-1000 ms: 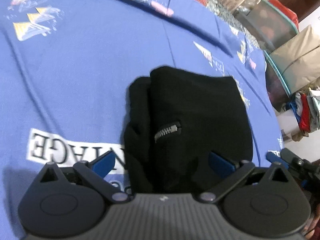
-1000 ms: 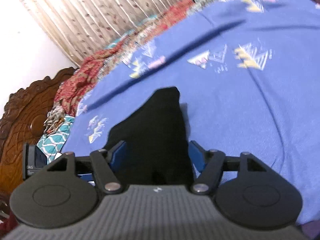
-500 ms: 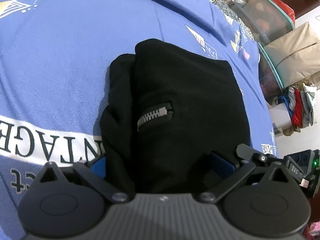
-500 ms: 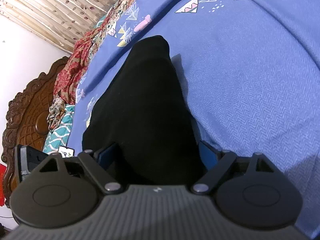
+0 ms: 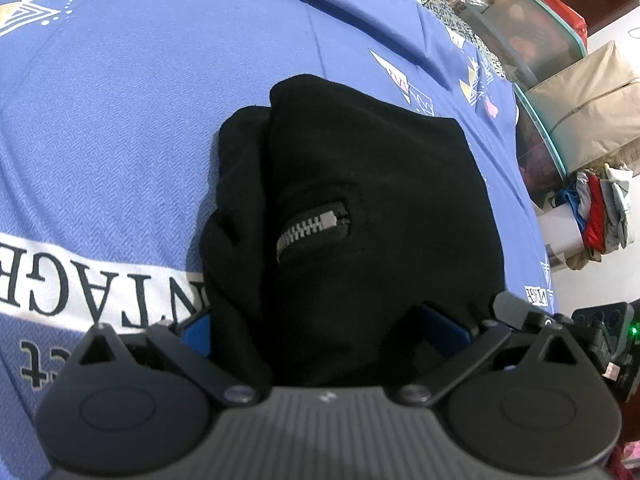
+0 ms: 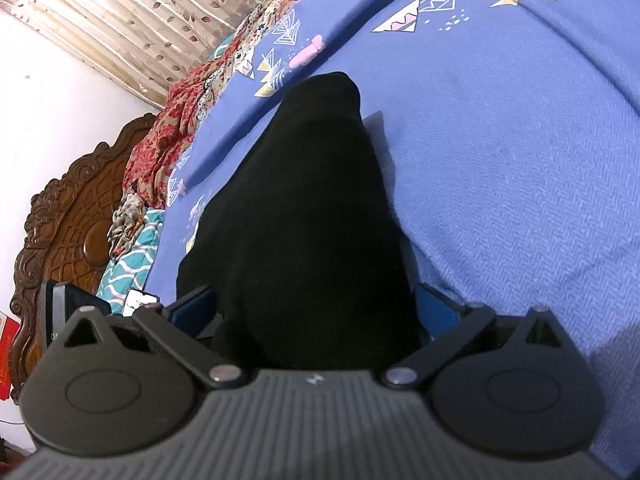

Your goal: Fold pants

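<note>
The pants lie folded into a thick black bundle on the bed, on its blue printed sheet; in the left wrist view a short metal zip shows on the top layer, slanting, and a second fold of black cloth bulges out along the bundle's left side, over the white band of lettering on the sheet.

The left gripper sits low at the bundle's near edge; its blue fingers stand well apart, one at each side of the cloth, and whether their pads press on it I cannot tell, since the cloth hides the inner faces.

The right gripper is at another edge of the bundle, which in its view tapers away to a rounded end; its jaws have just been opening and now stand wide, the pants between them; its blue fingers show at each flank of the cloth without clearly squeezing it.

Each gripper shows at the edge of the other's view: the right one at the lower right of the left view, the left one at the lower left of the right view.

Beyond the bed: a carved wooden headboard, patterned red cloth, a curtain; on the other side, stacked bins and hanging clothes.
</note>
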`<state>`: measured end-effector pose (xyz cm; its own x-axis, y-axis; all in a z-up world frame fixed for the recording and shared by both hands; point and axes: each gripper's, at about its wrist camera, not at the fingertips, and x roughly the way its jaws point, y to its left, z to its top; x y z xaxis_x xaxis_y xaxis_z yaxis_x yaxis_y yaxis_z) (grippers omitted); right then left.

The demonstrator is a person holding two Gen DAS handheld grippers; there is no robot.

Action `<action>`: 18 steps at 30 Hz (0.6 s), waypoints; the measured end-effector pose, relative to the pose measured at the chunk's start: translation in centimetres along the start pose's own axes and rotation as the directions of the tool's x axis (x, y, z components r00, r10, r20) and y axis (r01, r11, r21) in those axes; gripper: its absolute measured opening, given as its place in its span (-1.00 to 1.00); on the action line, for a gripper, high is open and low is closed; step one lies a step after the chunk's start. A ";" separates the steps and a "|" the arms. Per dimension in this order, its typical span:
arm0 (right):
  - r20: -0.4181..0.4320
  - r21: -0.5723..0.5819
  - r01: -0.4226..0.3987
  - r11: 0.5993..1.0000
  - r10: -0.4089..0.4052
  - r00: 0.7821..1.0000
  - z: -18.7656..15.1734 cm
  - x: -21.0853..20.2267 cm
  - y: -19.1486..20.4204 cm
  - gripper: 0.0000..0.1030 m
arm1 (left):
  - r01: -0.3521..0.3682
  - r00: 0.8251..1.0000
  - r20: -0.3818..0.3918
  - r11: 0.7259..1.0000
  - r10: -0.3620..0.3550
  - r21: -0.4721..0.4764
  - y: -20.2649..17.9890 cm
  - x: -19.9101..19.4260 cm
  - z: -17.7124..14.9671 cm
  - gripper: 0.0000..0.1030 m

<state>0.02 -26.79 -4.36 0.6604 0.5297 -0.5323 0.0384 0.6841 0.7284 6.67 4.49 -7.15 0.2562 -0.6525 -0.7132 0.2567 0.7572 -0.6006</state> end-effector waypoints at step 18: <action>-0.033 -0.056 0.053 0.997 -0.055 0.998 -0.1 0.7 0.7 1.00 | -0.041 0.999 -0.029 0.999 0.041 0.026 -1.4 0.7 0.4 1.00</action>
<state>0.46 -25.83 -4.26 0.6323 0.5077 -0.5852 0.0314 0.7379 0.6741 6.83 2.91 -6.68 0.2396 -0.6195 -0.7476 0.2704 0.7821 -0.5614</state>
